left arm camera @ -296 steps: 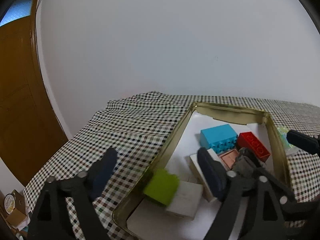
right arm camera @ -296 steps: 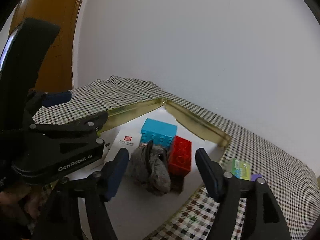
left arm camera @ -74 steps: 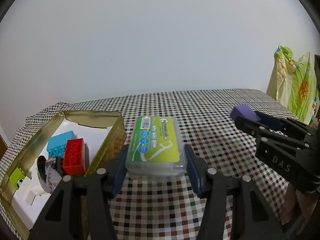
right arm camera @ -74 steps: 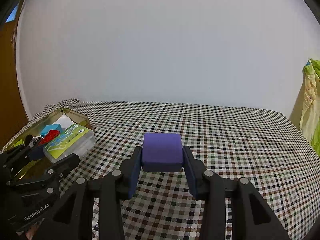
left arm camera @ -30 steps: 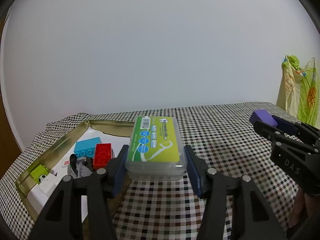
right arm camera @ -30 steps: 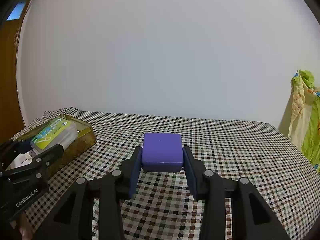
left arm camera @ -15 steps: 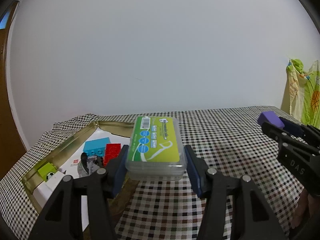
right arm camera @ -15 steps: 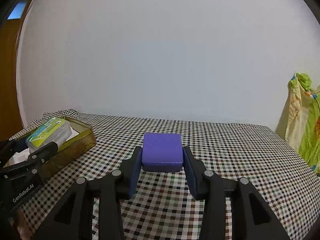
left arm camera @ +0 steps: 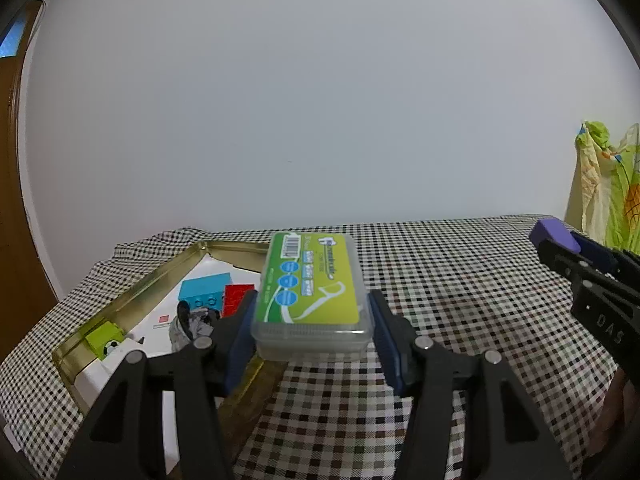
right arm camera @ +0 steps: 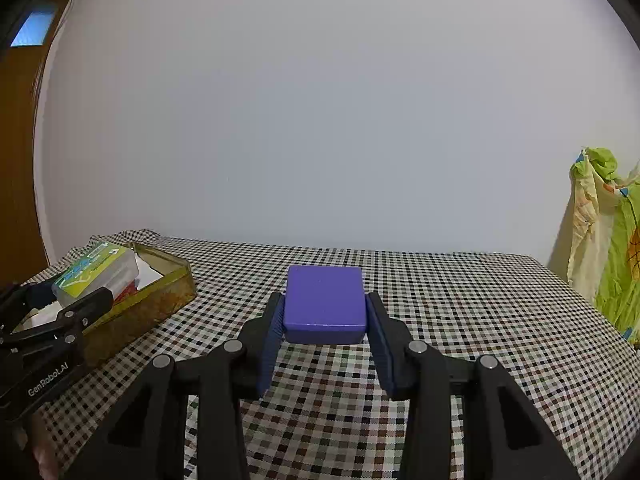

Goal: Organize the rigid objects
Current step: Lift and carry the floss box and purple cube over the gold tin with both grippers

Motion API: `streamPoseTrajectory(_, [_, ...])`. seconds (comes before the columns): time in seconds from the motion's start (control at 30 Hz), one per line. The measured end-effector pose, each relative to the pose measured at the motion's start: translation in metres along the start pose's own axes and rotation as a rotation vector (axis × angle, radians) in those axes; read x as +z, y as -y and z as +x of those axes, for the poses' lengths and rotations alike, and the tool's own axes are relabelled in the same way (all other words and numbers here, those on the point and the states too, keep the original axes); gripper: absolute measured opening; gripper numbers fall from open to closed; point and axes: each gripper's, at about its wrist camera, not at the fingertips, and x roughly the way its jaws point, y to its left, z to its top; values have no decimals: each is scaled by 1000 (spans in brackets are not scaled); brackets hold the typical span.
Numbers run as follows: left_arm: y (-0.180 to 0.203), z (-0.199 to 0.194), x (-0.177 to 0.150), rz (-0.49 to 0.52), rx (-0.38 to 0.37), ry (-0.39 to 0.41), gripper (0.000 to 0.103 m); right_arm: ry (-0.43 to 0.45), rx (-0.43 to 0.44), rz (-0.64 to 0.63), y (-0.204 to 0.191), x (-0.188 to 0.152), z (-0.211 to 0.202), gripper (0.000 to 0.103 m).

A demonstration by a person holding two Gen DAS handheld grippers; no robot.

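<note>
Since a moment ago I am swinging my left claw (left arm camera: 312, 332), gripping the floss box (left arm camera: 311, 280), toward the gold tray (left arm camera: 132, 304) ahead-left, long axis pointing away; my right claw (right arm camera: 325, 330) is clamping the purple block (right arm camera: 324, 300) farther off.

Black tongs (left arm camera: 312, 332), blue pads (right arm camera: 378, 338)

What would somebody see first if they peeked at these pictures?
The purple block, pinched in the right gripper above the checked cloth. Next, the green-labelled clear box clamped in the left gripper, near the gold tray's right edge. Inside that tray lie a blue brick, a red brick and a small green block.
</note>
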Motion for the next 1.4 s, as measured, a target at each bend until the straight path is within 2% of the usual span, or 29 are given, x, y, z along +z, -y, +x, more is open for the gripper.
streamPoseTrajectory(0.53, [-9, -8, -3, -9, 19, 6, 54, 26, 4, -3, -8, -8, -9, 43])
streamPoseTrajectory(0.9, [-11, -19, -6, 1, 46, 47, 54, 38, -14, -29, -11, -11, -9, 43])
streamPoseTrajectory(1.23, [-23, -17, -5, -13, 63, 42, 54, 41, 32, -77, -23, -11, 2, 43])
streamPoseTrajectory(1.4, [-33, -16, -5, -23, 84, 34, 54, 30, 61, -106, -43, -8, 4, 43])
